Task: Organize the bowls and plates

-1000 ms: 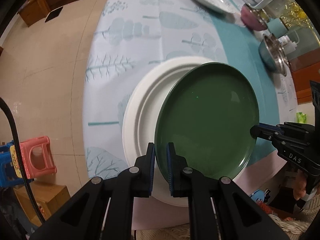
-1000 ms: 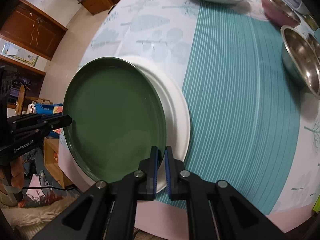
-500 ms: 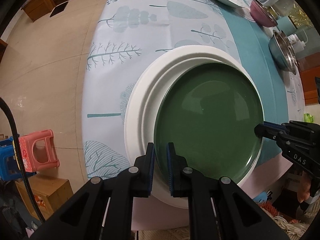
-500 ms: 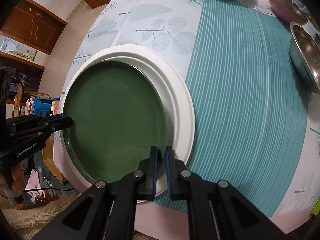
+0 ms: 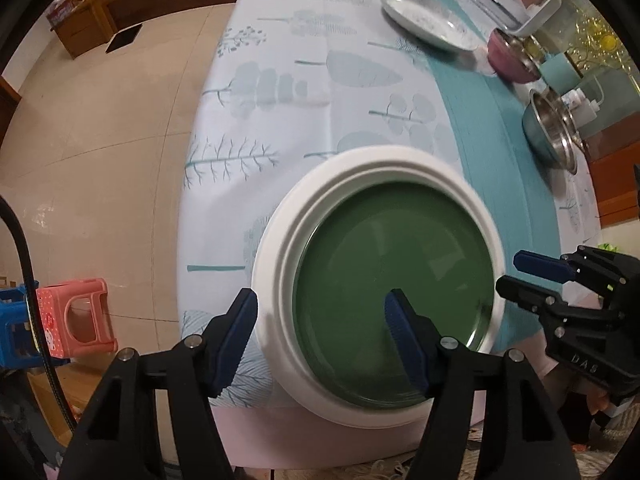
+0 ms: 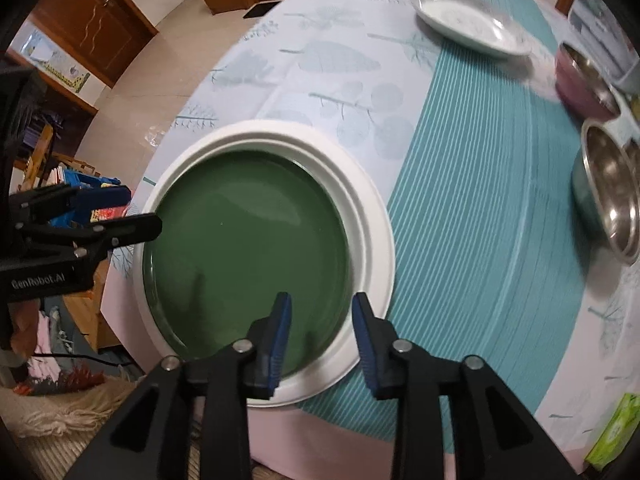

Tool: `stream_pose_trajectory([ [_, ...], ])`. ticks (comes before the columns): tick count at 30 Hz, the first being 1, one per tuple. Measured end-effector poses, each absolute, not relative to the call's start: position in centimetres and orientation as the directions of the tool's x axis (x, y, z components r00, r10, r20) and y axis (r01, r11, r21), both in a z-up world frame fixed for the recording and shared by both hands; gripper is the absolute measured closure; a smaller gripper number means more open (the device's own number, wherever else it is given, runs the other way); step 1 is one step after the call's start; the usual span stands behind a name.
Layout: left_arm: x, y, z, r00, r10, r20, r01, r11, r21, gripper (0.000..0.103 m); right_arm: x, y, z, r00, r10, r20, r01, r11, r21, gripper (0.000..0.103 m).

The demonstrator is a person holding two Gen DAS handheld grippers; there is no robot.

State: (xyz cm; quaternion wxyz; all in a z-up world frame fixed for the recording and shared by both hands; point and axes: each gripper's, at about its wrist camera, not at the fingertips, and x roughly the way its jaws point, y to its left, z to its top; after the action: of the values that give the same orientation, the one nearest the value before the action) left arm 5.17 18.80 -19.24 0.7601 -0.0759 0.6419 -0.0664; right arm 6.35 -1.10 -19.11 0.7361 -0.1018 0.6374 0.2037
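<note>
With green plate [image 5: 394, 292] nested flat in white plate [image 5: 276, 256] at near table edge, just opened both grippers, left [image 5: 322, 334] and right [image 6: 320, 330], empty above opposite rims, pale plate [image 6: 468, 20] far across, nearer right.

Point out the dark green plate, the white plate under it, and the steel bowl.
Dark green round plate [image 5: 396, 280], left wrist view, its flat centre.
White round plate [image 5: 276, 248], left wrist view, its left rim.
Steel bowl [image 6: 612, 188], right wrist view, its inner wall.
</note>
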Motion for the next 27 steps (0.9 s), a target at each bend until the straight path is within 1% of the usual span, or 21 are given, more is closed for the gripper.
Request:
stream_pose_trajectory([
  [3, 5.2, 18.8, -18.6, 0.176, -0.199, -0.964, 0.003, 0.979, -0.202, 0.036, 6.1, -1.0, -18.5, 0.116, 0.167, -0.979, -0.446, 0.89, 0.099, 0.07],
  [19, 4.3, 18.6, -14.9, 0.245, -0.199, -0.949, 0.06, 0.98, -0.19, 0.035, 5.5, -1.7, -16.0, 0.188, 0.149, -0.971, -0.432, 0.9, 0.054, 0.07],
  [27, 5.0, 17.6, -10.2, 0.336, -0.19, -0.923, 0.135, 0.979, -0.153, 0.035, 5.6, -3.3, -12.8, 0.278, 0.136, -0.951, -0.401, 0.916, 0.014, 0.07],
])
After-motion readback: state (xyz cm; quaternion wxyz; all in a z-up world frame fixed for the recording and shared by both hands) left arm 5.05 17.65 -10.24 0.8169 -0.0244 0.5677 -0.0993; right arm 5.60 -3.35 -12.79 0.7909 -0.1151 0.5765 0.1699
